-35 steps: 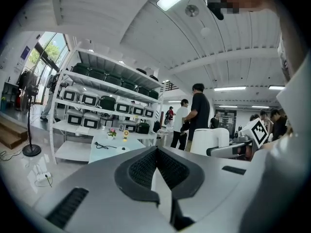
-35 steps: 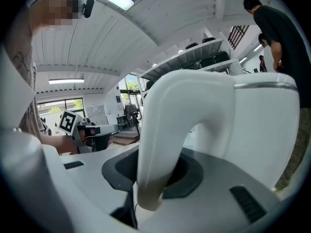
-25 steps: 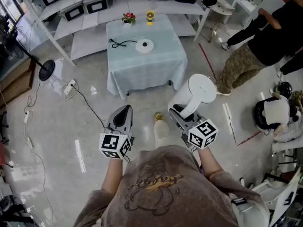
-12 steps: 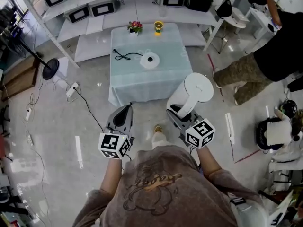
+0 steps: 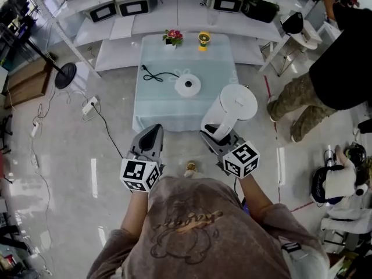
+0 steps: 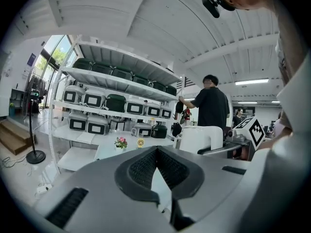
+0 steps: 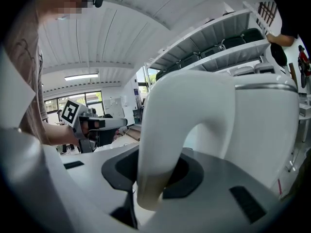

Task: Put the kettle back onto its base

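Note:
A white kettle (image 5: 232,109) hangs above the floor just short of the table's near edge, and my right gripper (image 5: 210,133) is shut on its handle. In the right gripper view the curved handle (image 7: 160,144) fills the space between the jaws, with the kettle body (image 7: 252,125) beyond. Its round white base (image 5: 188,86) lies on the pale blue tablecloth (image 5: 168,106), a black cable (image 5: 154,74) trailing from it to the left. To the left of the kettle, my left gripper (image 5: 153,131) is shut and holds nothing; its pads meet at the tip (image 6: 156,152).
A small flower pot (image 5: 172,38) and a yellow ornament (image 5: 203,39) stand at the table's far edge. Shelves with cases (image 5: 133,7) run behind. Another person (image 5: 331,68) stands at the right. A floor fan (image 5: 65,74) and a power strip (image 5: 89,105) lie to the left.
Both grippers and the kettle have moved forward toward the table, which is now nearer in the head view. The person at the right has shifted toward the shelves.

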`<state>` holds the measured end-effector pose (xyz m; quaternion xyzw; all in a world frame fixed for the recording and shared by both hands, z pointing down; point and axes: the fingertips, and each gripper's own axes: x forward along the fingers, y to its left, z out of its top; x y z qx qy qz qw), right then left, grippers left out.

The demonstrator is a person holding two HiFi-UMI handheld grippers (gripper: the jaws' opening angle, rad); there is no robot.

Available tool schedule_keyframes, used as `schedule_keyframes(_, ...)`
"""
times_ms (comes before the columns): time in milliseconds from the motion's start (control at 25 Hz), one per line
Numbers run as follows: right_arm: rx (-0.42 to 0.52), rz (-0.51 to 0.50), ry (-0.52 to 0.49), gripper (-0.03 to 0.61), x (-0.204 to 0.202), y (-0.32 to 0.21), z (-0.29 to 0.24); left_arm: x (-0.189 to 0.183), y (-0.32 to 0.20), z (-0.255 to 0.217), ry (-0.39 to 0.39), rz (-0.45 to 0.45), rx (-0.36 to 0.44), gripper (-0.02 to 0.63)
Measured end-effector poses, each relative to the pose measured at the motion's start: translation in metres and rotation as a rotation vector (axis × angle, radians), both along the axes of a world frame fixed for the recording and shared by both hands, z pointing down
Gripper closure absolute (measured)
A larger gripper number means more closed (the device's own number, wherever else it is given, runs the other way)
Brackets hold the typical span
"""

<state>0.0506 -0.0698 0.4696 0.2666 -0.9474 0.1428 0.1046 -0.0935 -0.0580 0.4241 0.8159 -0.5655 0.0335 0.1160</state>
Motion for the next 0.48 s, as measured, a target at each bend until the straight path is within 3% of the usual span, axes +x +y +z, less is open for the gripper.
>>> schedule_keyframes(480, 0.027, -0.032, 0.025, 0.474, -0.036, -0.086, 0.012, -0.014, -0.075, 0.013, -0.003, 0.040, -0.027, 0.594)
